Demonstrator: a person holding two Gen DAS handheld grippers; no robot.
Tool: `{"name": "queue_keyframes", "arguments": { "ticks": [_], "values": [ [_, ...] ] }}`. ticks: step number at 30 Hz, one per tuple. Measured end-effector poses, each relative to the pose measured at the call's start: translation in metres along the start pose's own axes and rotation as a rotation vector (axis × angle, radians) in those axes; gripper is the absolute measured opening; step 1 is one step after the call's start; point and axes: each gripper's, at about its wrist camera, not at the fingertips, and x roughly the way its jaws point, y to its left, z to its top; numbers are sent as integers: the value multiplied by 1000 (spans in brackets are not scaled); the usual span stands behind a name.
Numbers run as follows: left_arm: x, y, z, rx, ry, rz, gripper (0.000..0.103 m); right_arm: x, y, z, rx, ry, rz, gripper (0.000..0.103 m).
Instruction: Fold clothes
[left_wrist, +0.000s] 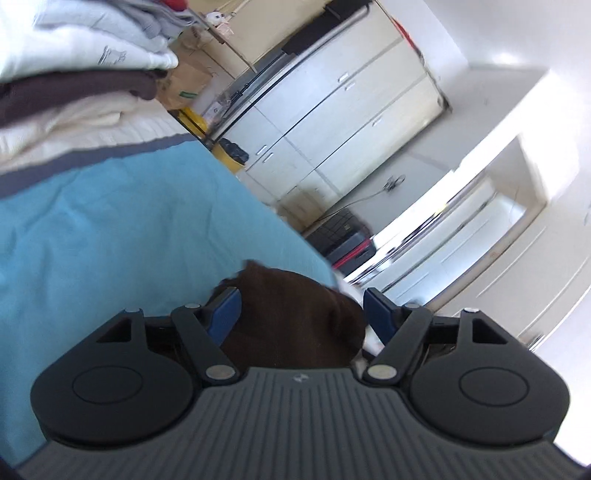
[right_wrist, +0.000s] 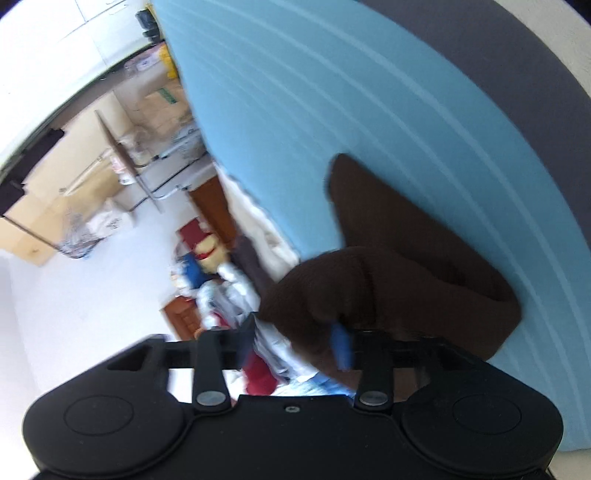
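Observation:
A dark brown garment lies at the edge of the blue bedspread. In the left wrist view my left gripper is open, its blue fingers standing on either side of a bunched part of the garment. In the right wrist view the same brown garment is bunched against the blue bedspread. My right gripper is open, with brown cloth between the fingers and draped over the right blue pad. The view is blurred.
A stack of folded white, brown and cream clothes sits at the far left of the bed. White cabinets and cardboard boxes stand beyond. A pile of mixed clothes lies on the floor beside the bed.

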Motion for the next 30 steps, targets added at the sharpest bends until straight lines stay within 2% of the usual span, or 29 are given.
{"name": "queue_keyframes", "arguments": {
  "ticks": [3,4,7,8,10,11,12,13,15,17,18,22,24,25,26,27,28,30],
  "values": [
    [11,-10,-7,89,62,28,72,-8,27,-10,-150,19,51,71],
    [15,-13,-10,107,78,29,72,-9,37,-15,-233,11,30,71],
    [25,-22,-18,159,114,34,72,-10,66,-35,-522,-45,-97,71],
    [27,-24,-20,176,122,41,72,-6,75,-45,-651,-92,-188,71],
    [32,-25,-24,203,136,76,72,7,92,-71,-949,-223,-438,71],
    [34,-24,-26,208,143,95,72,15,96,-81,-1071,-268,-510,71],
    [36,-23,-27,213,149,115,72,23,98,-88,-1176,-300,-545,71],
    [38,-22,-28,215,152,129,72,29,98,-90,-1248,-299,-541,71],
    [42,-19,-30,215,146,149,72,42,95,-81,-1259,-228,-518,71],
    [50,-17,-27,206,136,169,71,54,93,-67,-1193,-198,-550,70],
    [54,-16,-25,199,132,178,71,57,91,-66,-1211,-189,-570,71],
    [65,-12,-20,119,141,171,71,63,82,-79,-1423,-164,-661,69],
    [64,-11,-17,106,130,184,68,75,76,-81,-1493,-76,-710,33],
    [62,-13,-15,106,117,193,66,77,75,-86,-1519,-74,-721,31],
    [52,-19,-12,124,78,195,60,72,77,-94,-1545,-88,-709,30],
    [38,-28,-9,152,23,187,59,66,81,-100,-1563,-105,-678,29],
    [25,-37,-6,180,-33,180,59,61,85,-104,-1565,-126,-644,28],
    [3,-54,-2,235,-94,152,60,55,90,-99,-1502,-157,-635,28]
  ]
}}
